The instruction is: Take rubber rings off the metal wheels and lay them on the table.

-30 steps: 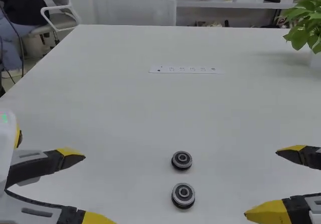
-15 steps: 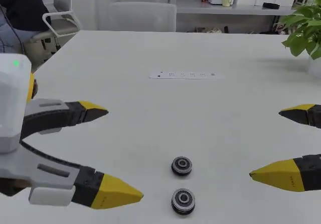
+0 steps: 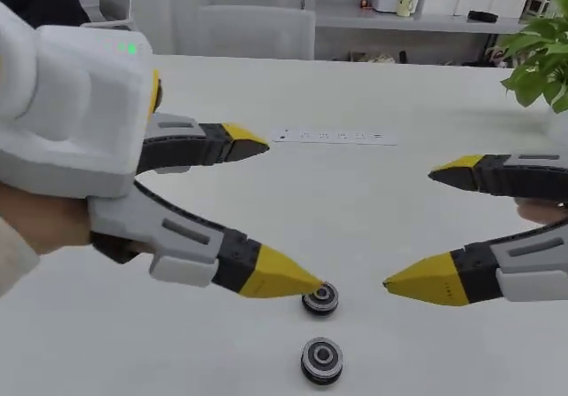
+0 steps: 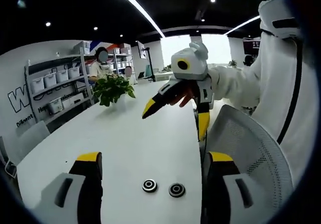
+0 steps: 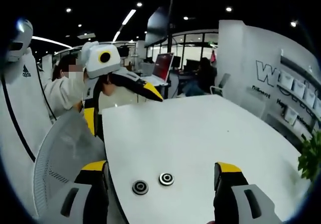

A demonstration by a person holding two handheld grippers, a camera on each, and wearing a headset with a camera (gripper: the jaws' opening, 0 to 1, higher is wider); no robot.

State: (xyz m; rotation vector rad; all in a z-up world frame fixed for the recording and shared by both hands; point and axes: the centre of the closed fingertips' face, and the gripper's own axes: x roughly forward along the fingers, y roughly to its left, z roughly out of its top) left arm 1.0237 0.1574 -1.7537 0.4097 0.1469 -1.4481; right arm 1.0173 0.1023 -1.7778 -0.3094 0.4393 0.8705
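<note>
As it gapes, the left hand-held gripper (image 3: 293, 217) hangs beside one wheel (image 3: 320, 300).

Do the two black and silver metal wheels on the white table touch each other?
Apart. The head view shows a strip of white table between the farther black and silver metal wheel and the nearer wheel.

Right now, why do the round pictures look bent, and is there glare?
Both gripper views: fisheye lenses curve the table edges. Left gripper view: the far window is washed out. Head view: undistorted, soft even light, faint shadows under the wheels.
</note>
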